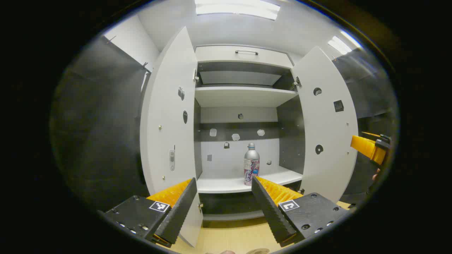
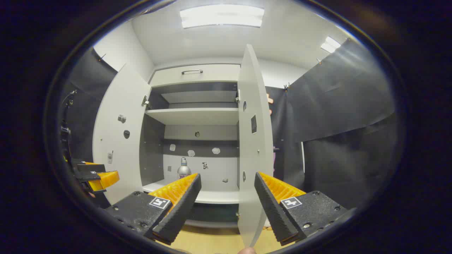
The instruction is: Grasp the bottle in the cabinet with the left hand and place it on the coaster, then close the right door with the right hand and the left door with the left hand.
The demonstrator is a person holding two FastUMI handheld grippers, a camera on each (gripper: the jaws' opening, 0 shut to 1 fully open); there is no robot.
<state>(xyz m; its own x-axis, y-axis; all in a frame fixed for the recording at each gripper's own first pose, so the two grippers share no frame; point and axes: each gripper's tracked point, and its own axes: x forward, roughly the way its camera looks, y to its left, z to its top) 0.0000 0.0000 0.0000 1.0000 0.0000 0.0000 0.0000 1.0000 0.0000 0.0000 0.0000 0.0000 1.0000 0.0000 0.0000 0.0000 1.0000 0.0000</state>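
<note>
Left gripper view: left gripper (image 1: 223,183) spread apart, empty, facing cabinet (image 1: 243,56). Bottle (image 1: 251,164) upright on lower shelf (image 1: 226,183); label print illegible. Right gripper (image 2: 227,179) likewise apart, empty.

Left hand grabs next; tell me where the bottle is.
In the left gripper view the bottle stands upright on the cabinet's lower shelf, right of centre, between both open doors.

The cabinet (image 1: 243,56) fills the centre of the frame, with the left door (image 1: 169,116) and right door (image 1: 328,123) open. The bottle (image 1: 251,164) stands upright on the lower shelf (image 1: 226,181). The left gripper (image 1: 224,183), jaws apart, occupies the bottom. The right gripper (image 1: 370,147) appears at the right edge.
</note>
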